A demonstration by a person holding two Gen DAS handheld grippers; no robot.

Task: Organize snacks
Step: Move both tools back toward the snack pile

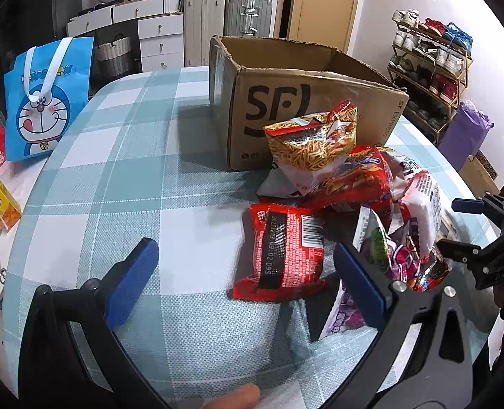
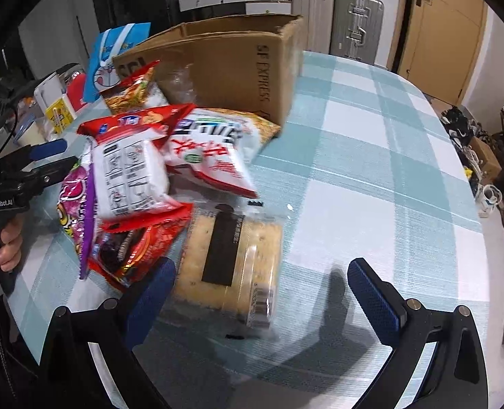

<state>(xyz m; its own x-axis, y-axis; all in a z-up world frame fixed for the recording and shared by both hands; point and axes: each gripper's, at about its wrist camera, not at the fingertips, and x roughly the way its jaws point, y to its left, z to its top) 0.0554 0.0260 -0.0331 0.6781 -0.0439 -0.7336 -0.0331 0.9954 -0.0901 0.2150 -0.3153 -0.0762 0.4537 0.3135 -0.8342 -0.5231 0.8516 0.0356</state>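
Snacks everywhere, and we're hovering over the heap with both tools spread wide. Our left gripper (image 1: pixel 245 279) sits low above the teal-and-white checked tablecloth (image 1: pixel 122 170), and the flat red foil packet with the barcode (image 1: pixel 281 250) lies dead ahead between its blue pads, its long axis running away from us, roughly in line with the fingers. The right-hand pad rests just beside the purple crinkly bag (image 1: pixel 402 262); whether it touches, we cannot tell. Nothing is held on this side.

Over to our right gripper (image 2: pixel 262 289): jaws gaping just as wide, also empty. The clear-wrapped slab of pale crackers with a dark label (image 2: pixel 231 259) lies just in front, closer to the left pad than the right, its length also pointing away from us toward the open brown cardboard box marked SF (image 2: pixel 238 64). The view is blurred, so contact is unclear.

That box stands at the far side of the pile, with the red-and-yellow noodle-print bag (image 1: pixel 313 139) leaning at its front face.

Our judgement: each hand has its own nearest target, the red packet left, the cracker slab right, and both need closing across the short width.
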